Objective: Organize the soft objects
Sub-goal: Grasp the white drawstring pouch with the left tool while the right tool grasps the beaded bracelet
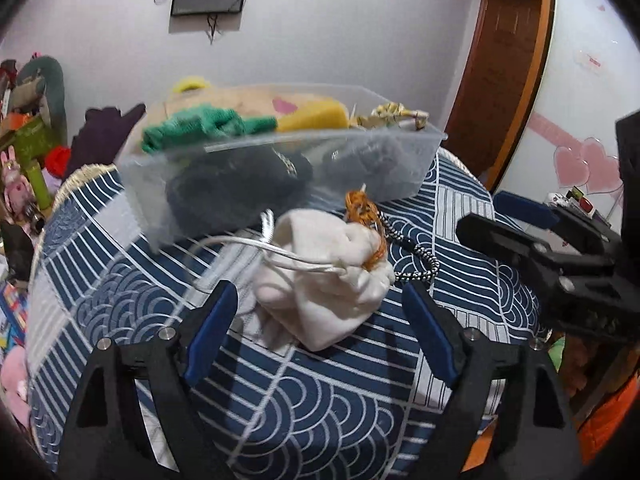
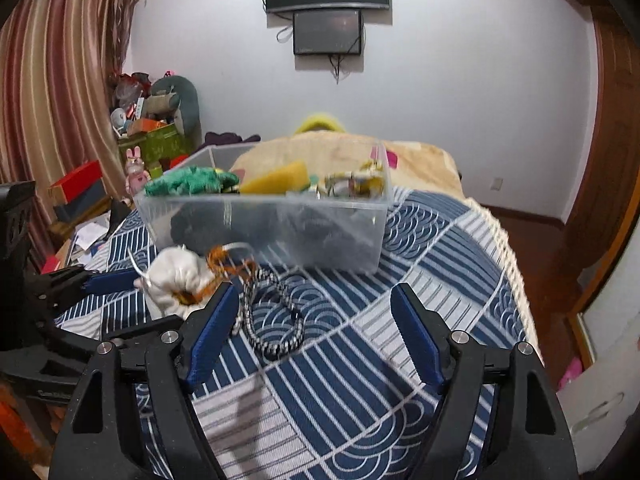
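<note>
A white drawstring pouch (image 1: 332, 280) lies on the blue patterned tablecloth (image 1: 320, 400), with an orange cord (image 1: 366, 210) and a black-and-white braided cord (image 1: 416, 256) beside it. My left gripper (image 1: 320, 324) is open, its fingers either side of the pouch, just short of it. My right gripper (image 2: 316, 328) is open over the braided cord (image 2: 276, 312), with the pouch (image 2: 176, 276) to its left. A clear plastic bin (image 2: 264, 216) behind holds a green cloth (image 2: 192, 180), a yellow sponge (image 2: 276, 178) and dark items.
The right gripper shows at the right in the left wrist view (image 1: 560, 256). The left gripper shows at the left in the right wrist view (image 2: 80, 280). Toys and boxes (image 2: 152, 136) clutter the left side. A bed (image 2: 420, 164) stands behind the table.
</note>
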`<state>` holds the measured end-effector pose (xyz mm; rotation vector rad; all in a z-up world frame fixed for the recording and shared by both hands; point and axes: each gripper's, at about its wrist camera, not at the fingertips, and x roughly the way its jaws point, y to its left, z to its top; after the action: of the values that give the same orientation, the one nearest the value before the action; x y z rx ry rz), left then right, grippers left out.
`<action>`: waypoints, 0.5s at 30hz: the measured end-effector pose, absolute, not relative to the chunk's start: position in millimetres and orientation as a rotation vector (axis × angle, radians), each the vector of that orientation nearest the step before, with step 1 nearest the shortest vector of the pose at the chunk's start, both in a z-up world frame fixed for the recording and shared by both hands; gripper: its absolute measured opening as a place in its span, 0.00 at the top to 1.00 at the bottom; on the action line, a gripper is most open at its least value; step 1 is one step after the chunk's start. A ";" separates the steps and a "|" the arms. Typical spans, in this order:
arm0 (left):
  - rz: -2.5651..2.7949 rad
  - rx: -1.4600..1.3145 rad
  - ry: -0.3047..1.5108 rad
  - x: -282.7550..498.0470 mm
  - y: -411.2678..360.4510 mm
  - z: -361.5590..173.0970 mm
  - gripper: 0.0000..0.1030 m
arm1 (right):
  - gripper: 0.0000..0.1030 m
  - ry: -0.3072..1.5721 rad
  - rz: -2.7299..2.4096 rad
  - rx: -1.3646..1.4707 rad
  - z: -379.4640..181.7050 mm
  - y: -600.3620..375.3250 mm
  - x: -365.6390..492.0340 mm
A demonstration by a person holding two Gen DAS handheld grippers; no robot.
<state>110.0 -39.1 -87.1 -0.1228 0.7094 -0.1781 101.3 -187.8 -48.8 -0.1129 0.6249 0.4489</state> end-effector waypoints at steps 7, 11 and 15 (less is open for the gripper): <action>-0.154 -0.150 0.712 122.0 -38.6 -97.8 0.38 | 0.26 0.679 0.452 -0.090 -66.2 -188.9 100.4; -0.173 -0.157 0.686 113.6 -34.0 -97.6 0.54 | 0.26 0.716 0.481 -0.088 -73.8 -183.2 104.3; -0.145 -0.150 0.660 105.0 -31.2 -94.5 0.61 | 0.29 0.761 0.524 -0.089 -81.8 -173.3 109.8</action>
<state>105.0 -31.2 -94.5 -0.1500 0.6602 -0.1453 109.8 -173.3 -81.8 -0.0894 0.7612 0.5242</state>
